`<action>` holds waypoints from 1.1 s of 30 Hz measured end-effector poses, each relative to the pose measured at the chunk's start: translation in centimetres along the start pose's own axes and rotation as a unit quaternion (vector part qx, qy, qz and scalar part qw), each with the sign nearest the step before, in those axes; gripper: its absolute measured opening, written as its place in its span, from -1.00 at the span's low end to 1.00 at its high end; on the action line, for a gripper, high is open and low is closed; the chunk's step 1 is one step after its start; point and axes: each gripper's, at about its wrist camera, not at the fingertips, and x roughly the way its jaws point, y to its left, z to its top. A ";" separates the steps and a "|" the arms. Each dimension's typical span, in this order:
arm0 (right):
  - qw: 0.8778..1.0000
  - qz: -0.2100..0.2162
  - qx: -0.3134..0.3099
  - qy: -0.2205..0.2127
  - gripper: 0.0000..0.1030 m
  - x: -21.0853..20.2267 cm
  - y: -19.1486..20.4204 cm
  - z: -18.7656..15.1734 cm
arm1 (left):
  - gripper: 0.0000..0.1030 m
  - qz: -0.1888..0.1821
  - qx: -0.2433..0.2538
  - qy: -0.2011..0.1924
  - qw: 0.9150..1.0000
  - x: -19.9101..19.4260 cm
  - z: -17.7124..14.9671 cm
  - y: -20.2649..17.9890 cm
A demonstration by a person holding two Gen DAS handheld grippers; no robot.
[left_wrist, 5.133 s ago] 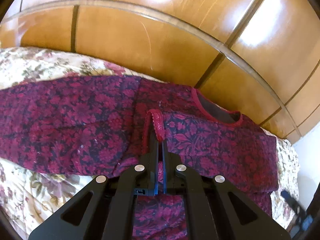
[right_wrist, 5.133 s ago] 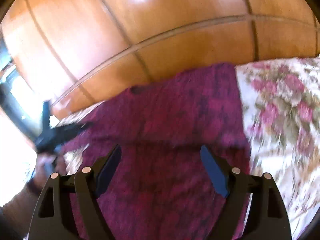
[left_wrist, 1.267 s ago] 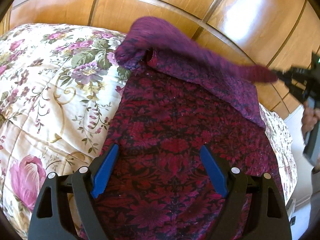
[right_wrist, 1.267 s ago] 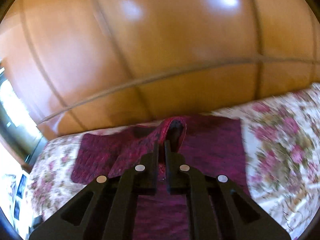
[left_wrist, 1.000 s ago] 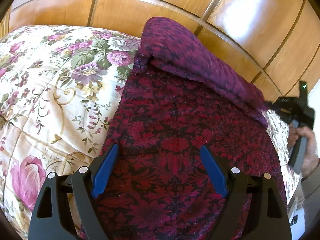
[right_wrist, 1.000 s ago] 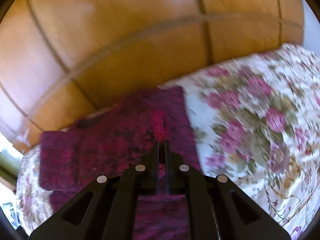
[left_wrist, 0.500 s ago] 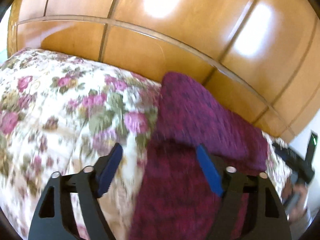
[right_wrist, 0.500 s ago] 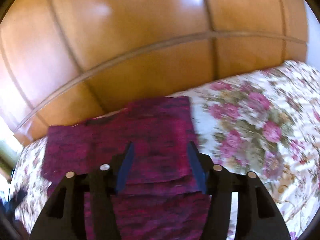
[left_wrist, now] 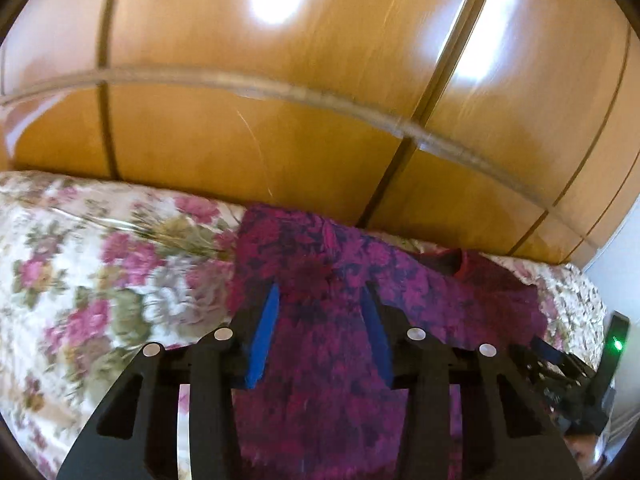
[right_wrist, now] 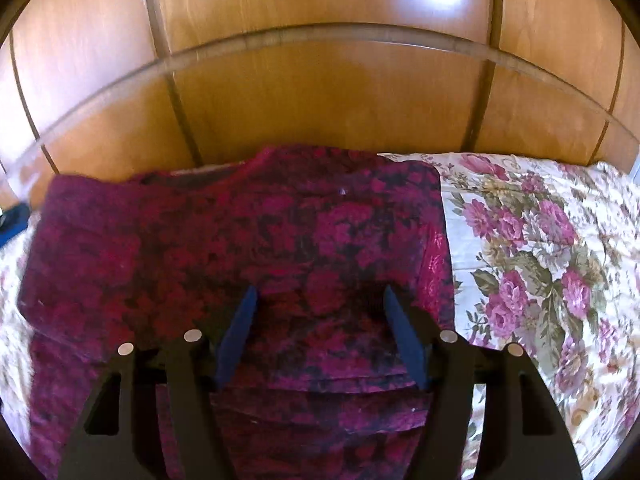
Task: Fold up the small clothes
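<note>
On the bed with the cream floral-print quilt [right_wrist: 532, 264], against its far edge where the glossy orange-brown wooden panelled wall [right_wrist: 320, 92] rises, lies the dark red and magenta flower-patterned knit garment [right_wrist: 248, 240]. In the right wrist view it spreads flat across the left and middle of the bed, its neckline toward the far edge, with a layer of its own fabric folded over the upper body so that a straight folded edge runs across just below the fingers. Bare quilt shows to the right of the garment. The right gripper [right_wrist: 318, 328] hovers over the garment's middle with its blue-padded black fingers [right_wrist: 236, 332] spread apart and nothing between them.

In the left wrist view, which is blurred, the same garment [left_wrist: 420, 292] runs from the near edge up to the far edge, the neckline lying toward the right, and bare quilt [left_wrist: 100, 280] fills the left side. The left gripper [left_wrist: 320, 332] sits above the fabric with its blue-padded fingers [left_wrist: 264, 340] released, gripping nothing. At the right rim of that view the other black gripper body appears beside the bed, carrying a small green light [left_wrist: 618, 345].
</note>
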 end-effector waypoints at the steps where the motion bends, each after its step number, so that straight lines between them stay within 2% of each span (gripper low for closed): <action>1: 1.000 -0.002 -0.004 -0.005 0.25 0.1 0.0 -0.3 | -0.18 0.010 -0.001 0.011 1.000 1.3 0.1 0.2; 5: 1.000 -0.008 -0.010 -0.020 0.27 0.3 0.3 -0.9 | -0.28 0.044 -0.012 0.062 0.997 5.7 -0.5 2.0; 11: 0.999 -0.017 -0.017 -0.031 0.30 0.5 0.7 -1.1 | -0.29 0.055 -0.015 0.039 0.998 5.3 -1.3 1.9; 14: 0.999 -0.016 -0.017 -0.034 0.31 0.7 0.6 -1.1 | -0.27 0.061 -0.030 0.027 0.997 2.9 -1.8 1.9; 15: 0.999 -0.017 -0.018 -0.035 0.31 0.7 0.7 -1.1 | -0.14 0.068 -0.032 0.023 0.997 2.1 -1.9 1.8; 16: 0.999 -0.019 -0.019 -0.036 0.31 0.8 0.8 -1.1 | 0.19 0.084 -0.035 0.018 0.996 0.9 -2.5 1.6; 18: 0.999 -0.020 -0.021 -0.038 0.32 0.6 0.9 -1.2 | 0.30 0.092 -0.038 0.003 0.995 -1.2 -3.8 1.6; 22: 0.998 -0.028 -0.027 -0.040 0.36 0.3 1.4 -1.1 | 0.30 0.101 -0.028 -0.008 0.994 -5.7 -7.3 1.1; 23: 0.998 -0.035 -0.030 -0.041 0.43 0.0 1.6 -1.1 | 0.30 0.103 -0.024 -0.013 0.994 -6.7 -8.1 0.9; 24: 0.998 -0.046 -0.034 -0.040 0.60 -0.4 1.9 -1.1 | 0.30 0.104 -0.020 -0.015 0.994 -7.8 -8.9 0.8; 27: 0.997 -0.054 -0.040 -0.034 0.79 -1.6 2.2 -1.4 | 0.30 0.106 -0.010 -0.023 0.994 -10.3 -10.8 0.4; 33: 1.000 -0.021 -0.016 -0.006 0.90 -4.7 1.4 -4.1 | 0.31 0.103 0.001 -0.021 0.994 -13.0 -14.2 0.0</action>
